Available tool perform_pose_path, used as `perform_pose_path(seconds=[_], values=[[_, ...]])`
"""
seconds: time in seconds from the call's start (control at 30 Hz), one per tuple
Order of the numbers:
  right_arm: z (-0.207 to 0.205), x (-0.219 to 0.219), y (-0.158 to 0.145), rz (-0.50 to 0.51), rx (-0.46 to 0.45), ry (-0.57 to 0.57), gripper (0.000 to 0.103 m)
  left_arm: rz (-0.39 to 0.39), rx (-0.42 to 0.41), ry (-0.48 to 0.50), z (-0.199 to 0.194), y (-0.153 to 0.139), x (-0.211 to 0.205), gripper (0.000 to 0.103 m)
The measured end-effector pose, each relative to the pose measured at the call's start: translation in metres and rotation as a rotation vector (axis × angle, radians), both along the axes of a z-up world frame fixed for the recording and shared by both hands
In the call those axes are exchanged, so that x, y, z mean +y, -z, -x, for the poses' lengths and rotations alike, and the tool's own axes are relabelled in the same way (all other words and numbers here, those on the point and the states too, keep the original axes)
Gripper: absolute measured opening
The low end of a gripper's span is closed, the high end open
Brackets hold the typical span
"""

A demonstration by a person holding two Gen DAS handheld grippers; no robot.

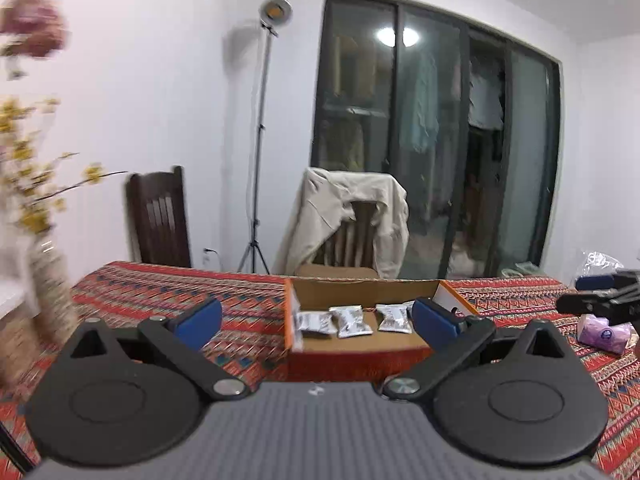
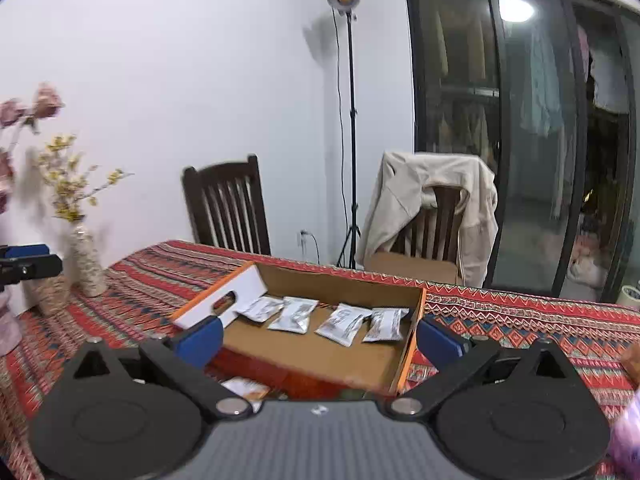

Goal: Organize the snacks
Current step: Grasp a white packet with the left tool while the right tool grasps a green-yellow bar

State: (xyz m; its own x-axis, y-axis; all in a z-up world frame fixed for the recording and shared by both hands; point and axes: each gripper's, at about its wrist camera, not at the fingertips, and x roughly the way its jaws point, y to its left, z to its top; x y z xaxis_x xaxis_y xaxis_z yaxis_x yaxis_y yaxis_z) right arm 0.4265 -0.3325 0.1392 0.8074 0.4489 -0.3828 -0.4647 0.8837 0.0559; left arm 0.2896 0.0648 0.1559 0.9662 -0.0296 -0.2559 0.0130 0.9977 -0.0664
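Note:
An open cardboard box (image 1: 352, 364) with orange edges sits on the red patterned tablecloth (image 1: 168, 300). Silver snack packets (image 1: 352, 322) lie in a row inside it; the right wrist view shows several packets (image 2: 294, 314) on the floor of the box (image 2: 312, 356). One more packet (image 2: 246, 390) lies on the cloth just in front of the box. My left gripper (image 1: 316, 316) hangs open above the near side of the box, with nothing between its blue pads (image 1: 198, 322). My right gripper (image 2: 320, 338) is also open and holds nothing, with its pads (image 2: 438, 342) on either side of the box.
A vase of yellow flowers (image 2: 86, 268) stands at the table's left. A purple pack (image 1: 604, 334) and a plastic bag (image 1: 600, 260) lie at the right. Behind the table are two dark chairs, one draped with a beige jacket (image 2: 432, 216), a light stand (image 2: 352, 120) and glass doors.

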Motion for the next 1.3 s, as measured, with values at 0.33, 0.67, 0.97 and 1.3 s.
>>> perform_pose_path(seconds=[0.33,0.67,0.97,1.3], values=[[0.151,0.015,0.077,0.045,-0.074,0.053,0.103,0.046,0.110,-0.108,0.101,0.083,0.001,0.103],[0.211,0.037,0.137,0.108,0.041,0.029,0.103,-0.035,0.185,-0.085,0.114,0.117,-0.010,0.103],[0.180,0.039,0.139,0.038,0.103,0.046,0.103,-0.069,0.238,-0.038,0.074,0.128,-0.038,0.103],[0.118,0.063,0.147,-0.046,0.184,0.008,0.082,-0.093,0.338,0.048,-0.010,0.143,-0.050,0.083]])
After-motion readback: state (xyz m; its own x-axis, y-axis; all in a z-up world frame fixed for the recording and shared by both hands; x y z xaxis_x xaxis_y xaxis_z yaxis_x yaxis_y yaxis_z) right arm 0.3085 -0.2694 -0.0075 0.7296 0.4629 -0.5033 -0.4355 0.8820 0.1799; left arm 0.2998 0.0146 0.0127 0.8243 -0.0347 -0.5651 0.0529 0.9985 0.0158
